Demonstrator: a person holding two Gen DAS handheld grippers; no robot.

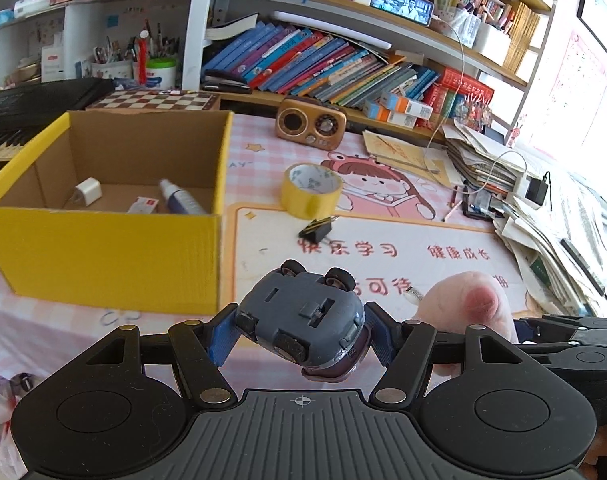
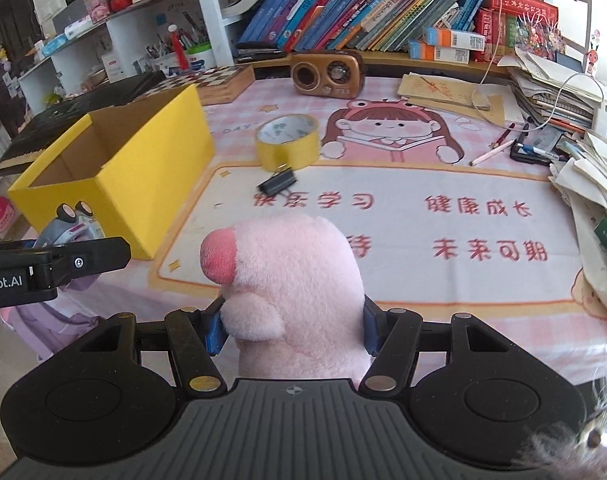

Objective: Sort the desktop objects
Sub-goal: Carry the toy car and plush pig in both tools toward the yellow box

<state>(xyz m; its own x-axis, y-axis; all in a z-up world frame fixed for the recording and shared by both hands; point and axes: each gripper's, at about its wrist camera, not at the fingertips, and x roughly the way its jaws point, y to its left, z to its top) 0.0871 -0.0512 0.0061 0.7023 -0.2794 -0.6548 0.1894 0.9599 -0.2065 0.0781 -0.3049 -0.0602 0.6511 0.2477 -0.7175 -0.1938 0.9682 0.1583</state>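
My left gripper [image 1: 301, 334] is shut on a grey-blue toy car [image 1: 303, 316], held upside down with its wheels up, just above the desk mat and right of the yellow cardboard box [image 1: 103, 256]. In the box lie a white charger [image 1: 88, 191], a small red-and-white card [image 1: 143, 205] and a purple bottle [image 1: 181, 198]. My right gripper [image 2: 293, 326] is shut on a pink plush pig [image 2: 291, 276], snout pointing left. The left gripper and the toy car [image 2: 69, 226] show at the left edge of the right wrist view, beside the box [image 2: 143, 184].
On the pink cartoon mat [image 2: 423, 232] stand a yellow tape roll [image 2: 287, 142] and a black binder clip [image 2: 277, 182]. A brown retro radio [image 2: 327, 72] and chessboard [image 2: 219, 78] sit at the back. Piles of paper [image 2: 591, 200], pens and cables crowd the right side.
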